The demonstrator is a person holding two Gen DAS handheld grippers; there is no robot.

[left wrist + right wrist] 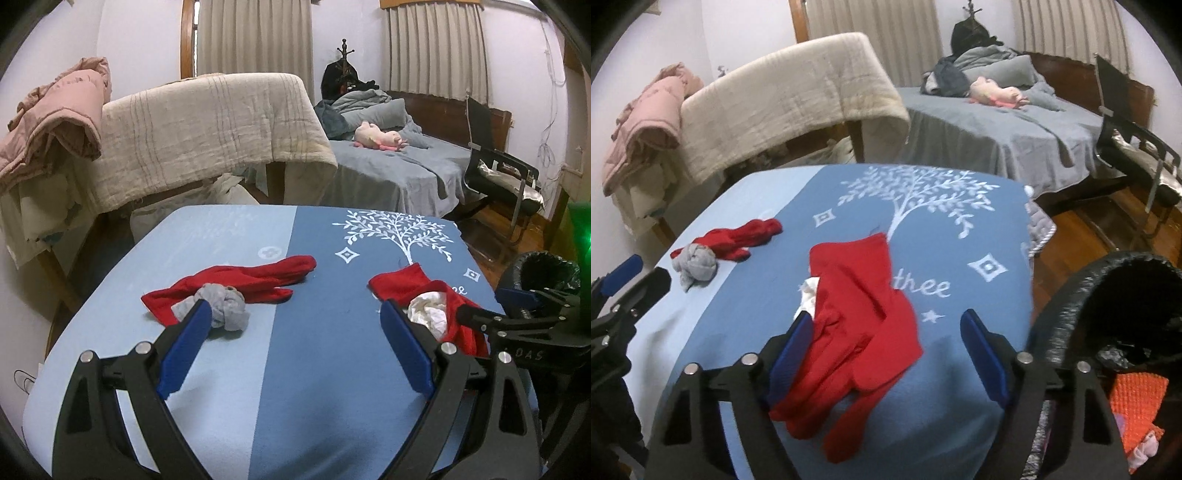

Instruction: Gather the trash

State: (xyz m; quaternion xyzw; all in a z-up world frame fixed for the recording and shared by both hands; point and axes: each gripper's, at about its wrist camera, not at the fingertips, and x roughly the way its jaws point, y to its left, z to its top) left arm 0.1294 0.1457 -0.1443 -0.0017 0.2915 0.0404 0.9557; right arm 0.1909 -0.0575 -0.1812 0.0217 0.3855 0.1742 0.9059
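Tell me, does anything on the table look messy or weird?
Yes. A gray wad sits on one red glove, and a white wad pokes from under the other glove. Both gloves lie crumpled.

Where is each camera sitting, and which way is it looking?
Left wrist: rides on the left gripper, looking across the blue table at the grey wad; its own open fingers show, and the right gripper pokes in at right.
Right wrist: rides on the right gripper, facing the near red glove and black bin; its open fingers show.
Shared: both see the table, both gloves, the far red glove, the bed.
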